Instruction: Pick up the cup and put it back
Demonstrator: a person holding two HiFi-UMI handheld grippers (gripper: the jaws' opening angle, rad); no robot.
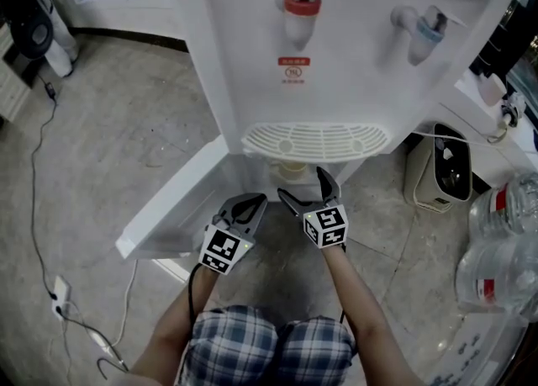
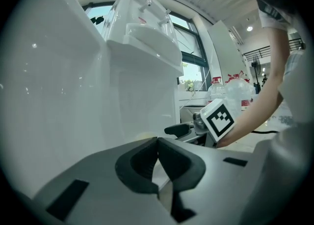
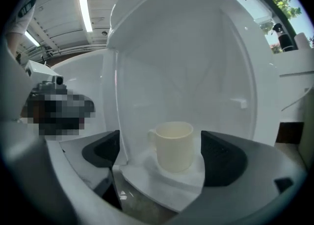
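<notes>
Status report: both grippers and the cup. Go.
Left gripper shut, empty. Right gripper open, lined up on cup, not touching. Cup upright on cabinet shelf. Door open, nothing between.

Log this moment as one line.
phase: approach | right gripper: open, aimed at cup, not touching | left gripper: shut, empty | cup: upright on white shelf

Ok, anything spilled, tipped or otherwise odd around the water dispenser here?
Nothing stands out. The cup stands upright inside the lower compartment of the water dispenser, whose door is open. No spill shows. The right gripper faces the cup with jaws wide, not touching; the left gripper is shut and empty.
</notes>
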